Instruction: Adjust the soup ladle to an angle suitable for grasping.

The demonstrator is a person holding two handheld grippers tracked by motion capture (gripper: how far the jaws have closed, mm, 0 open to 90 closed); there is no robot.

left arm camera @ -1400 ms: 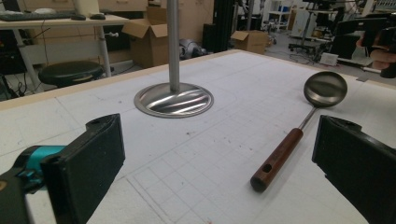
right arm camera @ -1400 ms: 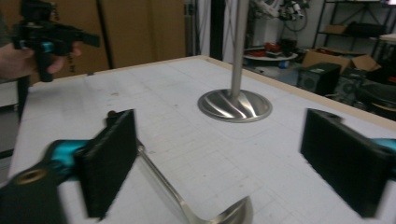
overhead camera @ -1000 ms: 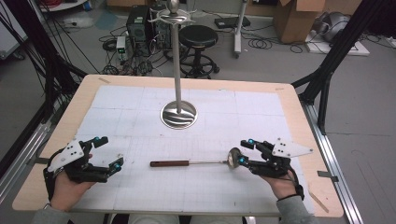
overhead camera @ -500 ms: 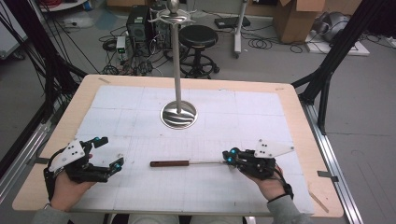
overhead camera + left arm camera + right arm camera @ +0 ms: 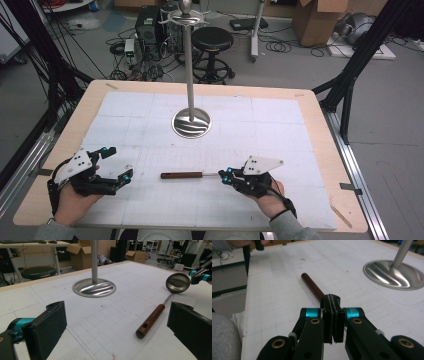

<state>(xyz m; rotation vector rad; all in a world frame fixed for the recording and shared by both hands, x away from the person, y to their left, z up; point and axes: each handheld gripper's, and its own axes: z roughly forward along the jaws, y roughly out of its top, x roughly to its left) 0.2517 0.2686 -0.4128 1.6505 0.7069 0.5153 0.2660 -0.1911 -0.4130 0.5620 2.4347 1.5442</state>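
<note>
Nothing is reading clearly from where I'm standing. The only lettering showing is a tiny dark print on the teal sleeve [image 5: 352, 312] at the lower middle of the right gripper view, and it is staying too small and blurred to make out any word.

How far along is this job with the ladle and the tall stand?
Barely begun. Nothing looks done: the ladle lies flat on the table. In hand: the right gripper, jaws shut, sits at its bowl end; whether it pinches it is unclear. The left gripper is open. Left: lifting it, probably to the stand.
</note>
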